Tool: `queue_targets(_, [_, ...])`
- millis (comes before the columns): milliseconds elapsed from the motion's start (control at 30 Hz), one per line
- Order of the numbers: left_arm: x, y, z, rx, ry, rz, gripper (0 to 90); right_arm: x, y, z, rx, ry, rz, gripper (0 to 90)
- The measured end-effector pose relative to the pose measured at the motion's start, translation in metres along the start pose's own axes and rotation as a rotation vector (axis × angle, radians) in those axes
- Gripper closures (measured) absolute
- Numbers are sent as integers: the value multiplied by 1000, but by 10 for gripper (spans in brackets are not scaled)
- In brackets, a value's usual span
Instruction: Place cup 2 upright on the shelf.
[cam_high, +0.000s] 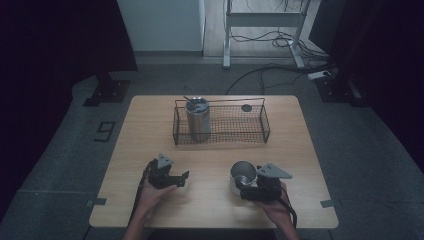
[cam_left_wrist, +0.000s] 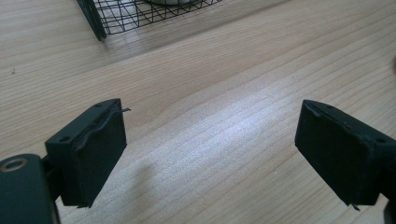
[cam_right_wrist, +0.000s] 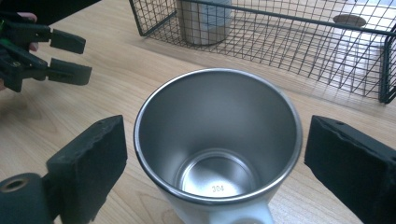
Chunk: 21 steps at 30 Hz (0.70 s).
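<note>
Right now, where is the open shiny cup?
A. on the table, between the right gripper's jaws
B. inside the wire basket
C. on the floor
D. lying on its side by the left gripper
A: the open cup stands upright on the table between the right gripper's spread jaws, in front of the wire basket.

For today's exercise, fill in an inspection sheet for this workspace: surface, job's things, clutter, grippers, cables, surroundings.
Surface: wooden table, bare between things.
Job's things: steel cup upright, open, empty, near the front edge; wire basket behind it holds a lidded tumbler and a small dark disc.
Clutter: nothing seen.
Grippers: left gripper open over bare wood; right gripper open, jaws either side of the cup, not pressing.
Cables: loose cables on the floor behind.
Surroundings: dim room, desk frame, white cabinet.
</note>
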<state>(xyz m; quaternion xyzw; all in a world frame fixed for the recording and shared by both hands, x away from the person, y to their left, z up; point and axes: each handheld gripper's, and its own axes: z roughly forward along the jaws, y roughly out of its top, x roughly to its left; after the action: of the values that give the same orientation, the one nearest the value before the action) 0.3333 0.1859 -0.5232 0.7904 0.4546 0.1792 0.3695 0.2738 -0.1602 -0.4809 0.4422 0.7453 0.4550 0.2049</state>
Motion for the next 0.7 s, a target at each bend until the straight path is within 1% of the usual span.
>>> queue_targets(133, [0, 0, 0, 1, 1, -2, 90, 2, 0, 3, 13, -1, -9, 34])
queue_targets(333, [0, -1, 2, 2, 2, -4, 92, 3, -1, 10, 47, -15, -35, 23])
queue_targets(500, [0, -1, 3, 8, 1, -6, 93, 2, -4, 19, 80, -18, -39, 36])
queue_targets(600, [1, -2, 3, 10, 0, -7, 94, 2, -5, 21, 85, -24, -42, 44])
queue_targets(633, [1, -2, 3, 11, -2, -8, 94, 2, -6, 22, 88, -30, -45, 48])
queue_targets(667, [1, -2, 3, 12, -2, -8, 94, 3, -7, 23, 92, -41, -62, 56])
queue_targets(700, [1, -2, 4, 13, -2, -9, 94, 3, -7, 23, 92, -41, -62, 56])
